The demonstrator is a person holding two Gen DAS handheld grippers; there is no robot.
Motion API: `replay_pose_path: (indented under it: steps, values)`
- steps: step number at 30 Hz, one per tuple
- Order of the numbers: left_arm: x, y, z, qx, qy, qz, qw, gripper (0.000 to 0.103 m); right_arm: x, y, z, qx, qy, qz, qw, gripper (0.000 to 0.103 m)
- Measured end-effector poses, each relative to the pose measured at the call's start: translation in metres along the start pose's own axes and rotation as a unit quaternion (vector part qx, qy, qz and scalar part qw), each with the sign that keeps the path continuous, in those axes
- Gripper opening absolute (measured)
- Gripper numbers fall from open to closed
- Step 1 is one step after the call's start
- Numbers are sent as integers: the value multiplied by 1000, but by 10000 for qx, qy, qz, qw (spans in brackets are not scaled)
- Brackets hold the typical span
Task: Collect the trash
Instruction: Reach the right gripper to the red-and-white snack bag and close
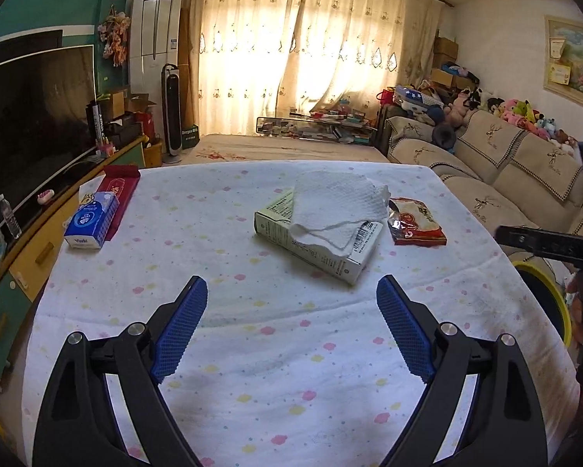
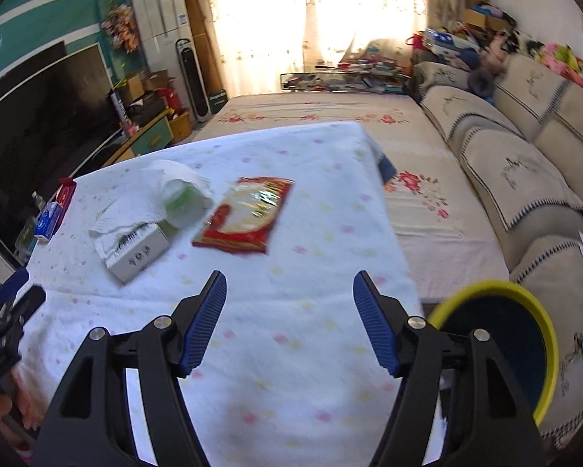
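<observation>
Two grippers, left gripper (image 1: 291, 311) and right gripper (image 2: 289, 311), hung spread and empty over the surface (image 1: 252, 389). The paper towel (image 1: 336, 204) draped the carton (image 1: 342, 257) beside the red wrapper (image 1: 415, 222); pinching the towel might drag the carton.

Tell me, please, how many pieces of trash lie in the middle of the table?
3: a white carton, a paper towel draped over it, a red wrapper beside it.

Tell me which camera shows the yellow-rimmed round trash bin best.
The right wrist view: the yellow-rimmed round trash bin shows its rim and dark inside beside the table. The left wrist view catches only an edge.
</observation>
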State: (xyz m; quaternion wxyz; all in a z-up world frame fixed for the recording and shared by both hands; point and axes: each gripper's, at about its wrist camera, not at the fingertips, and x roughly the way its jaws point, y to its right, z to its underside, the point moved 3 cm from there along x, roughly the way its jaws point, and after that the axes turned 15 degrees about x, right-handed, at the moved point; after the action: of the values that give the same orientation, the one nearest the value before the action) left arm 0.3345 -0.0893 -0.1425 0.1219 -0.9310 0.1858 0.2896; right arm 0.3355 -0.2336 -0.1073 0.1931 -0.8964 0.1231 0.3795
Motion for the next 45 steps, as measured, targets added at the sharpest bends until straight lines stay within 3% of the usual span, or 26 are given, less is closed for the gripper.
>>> replay_pose_path:
  steps: [9, 16, 28, 29, 32, 34, 37, 45]
  values:
    - [0, -11, 4, -337, -43, 74, 9994, 88, 70, -49, -28, -116, -421, 228, 9988, 68]
    - [1, -10, 5, -356, -70, 138, 9992, 88, 109, -52, -35, 35, -672, 533, 9963, 72]
    - [2, -11, 5, -376, -85, 171, 9991, 88, 136, -56, -34, 19, -735, 738, 9946, 73]
    - [3, -10, 5, -366, -93, 163, 9992, 88, 136, -56, -35, 8, -730, 755, 9945, 72]
    - [2, -10, 6, -369, -106, 151, 9991, 88, 133, -56, -35, 11, -705, 785, 9944, 57]
    - [2, -10, 6, -383, -124, 155, 9991, 88, 129, -55, -34, 28, -715, 771, 9945, 43]
    - [3, -10, 6, -375, -133, 138, 9991, 88, 122, -50, -32, 19, -722, 707, 9949, 37]
    - [7, -10, 7, -340, -177, 122, 9992, 88, 80, -27, -19, 271, -671, 286, 9970, 36]
